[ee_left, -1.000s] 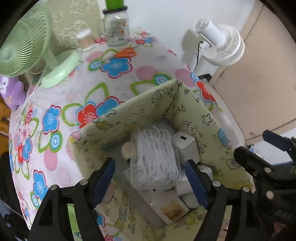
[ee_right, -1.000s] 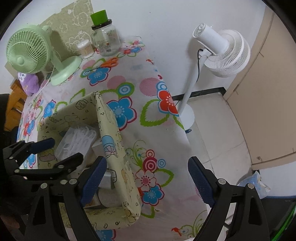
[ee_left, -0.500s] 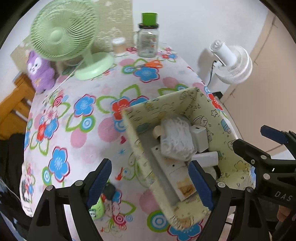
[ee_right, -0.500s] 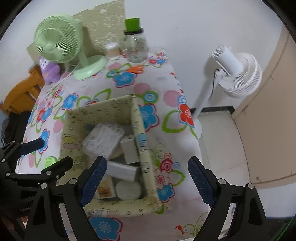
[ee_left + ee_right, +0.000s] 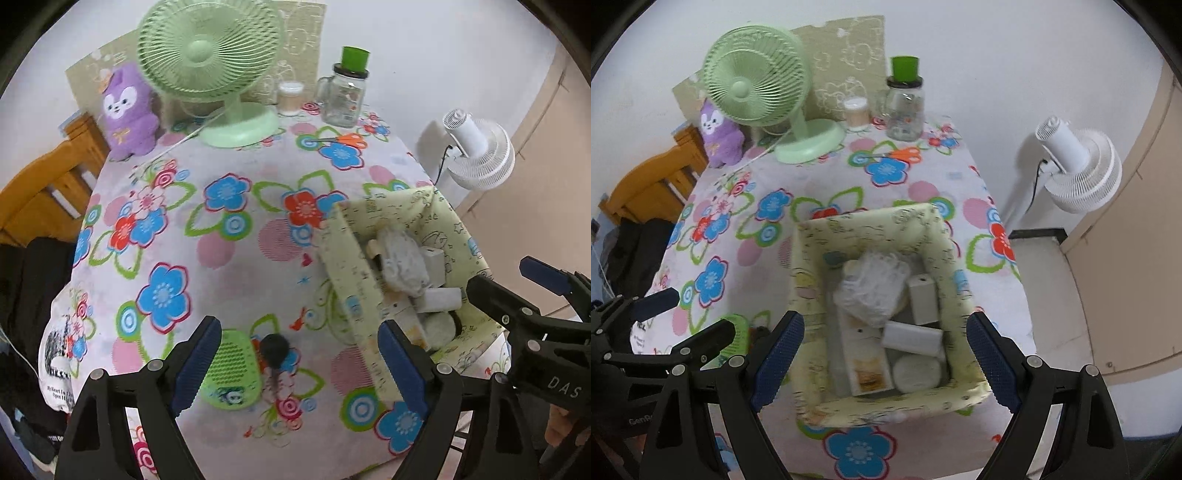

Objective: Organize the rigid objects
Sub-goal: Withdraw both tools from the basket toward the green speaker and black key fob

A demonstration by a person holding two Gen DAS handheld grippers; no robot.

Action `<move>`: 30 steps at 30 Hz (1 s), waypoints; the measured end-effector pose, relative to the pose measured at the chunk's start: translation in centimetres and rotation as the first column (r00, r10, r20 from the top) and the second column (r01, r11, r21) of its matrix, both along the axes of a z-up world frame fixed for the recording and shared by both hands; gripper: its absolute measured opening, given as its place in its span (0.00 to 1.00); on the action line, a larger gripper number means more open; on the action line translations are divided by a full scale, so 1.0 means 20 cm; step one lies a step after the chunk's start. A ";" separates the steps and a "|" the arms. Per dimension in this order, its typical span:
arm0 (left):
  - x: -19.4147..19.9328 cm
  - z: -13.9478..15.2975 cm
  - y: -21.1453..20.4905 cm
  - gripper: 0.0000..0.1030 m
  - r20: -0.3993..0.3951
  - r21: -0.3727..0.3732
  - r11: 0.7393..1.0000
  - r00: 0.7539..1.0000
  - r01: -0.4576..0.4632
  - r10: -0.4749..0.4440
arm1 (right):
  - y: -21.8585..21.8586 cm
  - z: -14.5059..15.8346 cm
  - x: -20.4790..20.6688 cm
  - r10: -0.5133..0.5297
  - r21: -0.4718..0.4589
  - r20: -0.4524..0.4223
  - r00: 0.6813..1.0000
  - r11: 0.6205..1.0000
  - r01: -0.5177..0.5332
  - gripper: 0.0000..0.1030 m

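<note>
Both views have drawn back from the fabric bin (image 5: 886, 402), more table showing | left wrist: left gripper (image 5: 299, 363) jaws opening, nothing between them, over green brush (image 5: 231, 369) near table's front edge; bin at front right corner | right wrist: right gripper (image 5: 886, 360) jaws wide, empty, above bin holding white items.

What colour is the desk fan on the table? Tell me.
Pale mint green, base and grille alike: the desk fan shows best in the left wrist view.
</note>
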State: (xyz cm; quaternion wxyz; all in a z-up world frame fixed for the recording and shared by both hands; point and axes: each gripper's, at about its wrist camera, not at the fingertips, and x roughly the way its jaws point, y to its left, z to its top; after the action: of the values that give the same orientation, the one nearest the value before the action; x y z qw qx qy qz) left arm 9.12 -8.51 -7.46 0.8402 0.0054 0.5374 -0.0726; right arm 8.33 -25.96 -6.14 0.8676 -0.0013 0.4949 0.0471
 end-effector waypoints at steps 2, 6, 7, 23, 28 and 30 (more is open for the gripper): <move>-0.02 0.00 0.04 0.86 -0.005 0.000 1.000 1.000 -0.001 0.001 | 0.04 0.01 -0.02 0.005 0.007 0.001 1.000 1.000 -0.005 0.89; -0.06 -0.01 0.12 0.86 -0.008 0.010 1.000 1.000 0.004 -0.004 | 0.13 -0.01 -0.06 0.016 0.005 -0.010 1.000 1.000 -0.016 0.89; -0.07 -0.01 0.14 0.86 -0.008 0.011 1.000 1.000 0.006 -0.006 | 0.15 -0.01 -0.08 0.018 0.003 -0.012 1.000 1.000 -0.018 0.89; -0.23 -0.06 0.42 0.88 -0.006 0.016 1.000 1.000 0.018 -0.018 | 0.40 -0.01 -0.23 -0.014 0.016 0.010 1.000 1.000 0.014 0.89; -0.26 -0.12 0.49 0.89 -0.029 0.019 1.000 0.999 0.025 -0.024 | 0.47 -0.04 -0.27 -0.026 0.022 0.005 1.000 0.999 0.026 0.89; -0.26 -0.15 0.52 0.89 -0.041 0.020 0.999 0.999 0.030 -0.029 | 0.50 -0.06 -0.27 -0.030 0.024 -0.003 1.000 0.999 0.030 0.89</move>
State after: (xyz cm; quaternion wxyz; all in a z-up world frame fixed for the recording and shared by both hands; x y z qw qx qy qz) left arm 3.93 1.80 -10.47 0.8280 0.0206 0.5548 -0.0793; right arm 2.83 -15.87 -7.37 0.8675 0.0168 0.4955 0.0402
